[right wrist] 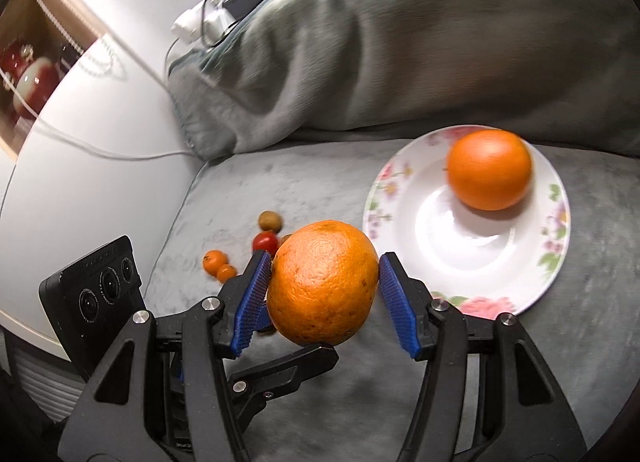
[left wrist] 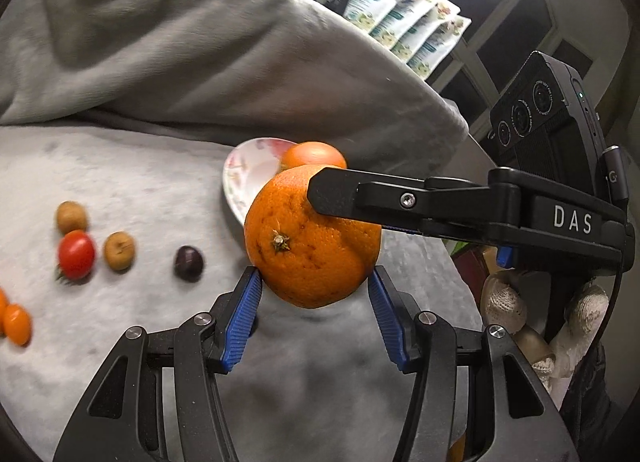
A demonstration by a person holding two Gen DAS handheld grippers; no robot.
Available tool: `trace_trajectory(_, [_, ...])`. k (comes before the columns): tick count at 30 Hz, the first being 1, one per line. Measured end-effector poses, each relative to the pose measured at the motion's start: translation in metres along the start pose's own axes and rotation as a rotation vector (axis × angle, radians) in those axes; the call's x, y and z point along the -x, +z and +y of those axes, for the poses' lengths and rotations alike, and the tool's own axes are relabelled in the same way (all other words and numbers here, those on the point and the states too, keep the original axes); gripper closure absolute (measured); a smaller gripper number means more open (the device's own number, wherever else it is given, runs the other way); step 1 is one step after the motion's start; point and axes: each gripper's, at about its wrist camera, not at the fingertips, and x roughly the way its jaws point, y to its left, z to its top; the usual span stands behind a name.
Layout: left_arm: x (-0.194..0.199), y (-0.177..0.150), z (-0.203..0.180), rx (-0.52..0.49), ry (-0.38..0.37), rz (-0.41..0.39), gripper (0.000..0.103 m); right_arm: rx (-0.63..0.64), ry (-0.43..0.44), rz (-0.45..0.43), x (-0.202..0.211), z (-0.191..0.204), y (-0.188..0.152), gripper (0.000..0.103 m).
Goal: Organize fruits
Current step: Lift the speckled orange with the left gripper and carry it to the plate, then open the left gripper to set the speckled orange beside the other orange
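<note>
A large orange (left wrist: 312, 238) hangs above the grey blanket, with both grippers at it. In the left wrist view my left gripper (left wrist: 315, 282) has its blue pads against the orange's lower sides. The right gripper's black finger (left wrist: 360, 197) presses the orange from the right. In the right wrist view my right gripper (right wrist: 324, 262) touches the same orange (right wrist: 322, 282) with its left pad; the right pad stands just off it. The left gripper's finger (right wrist: 288, 366) lies under it. A second orange (right wrist: 489, 169) sits on a floral plate (right wrist: 432, 229).
Small fruits lie on the blanket to the left: a red tomato (left wrist: 76, 254), brown fruits (left wrist: 119, 250), a dark fruit (left wrist: 189, 258) and small orange ones (left wrist: 16, 324). A big grey pillow (left wrist: 192, 41) lies behind. A white ledge with cables (right wrist: 100, 121) is at left.
</note>
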Motion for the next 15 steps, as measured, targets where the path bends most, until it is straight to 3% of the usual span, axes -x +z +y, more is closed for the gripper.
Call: trace_trajectory(15, [-0.038,0.011,-0.018,-0.037,0.048,0.055,0.048,-0.148,0.071,-0.019,0.002,-0.058,0.004,0.044])
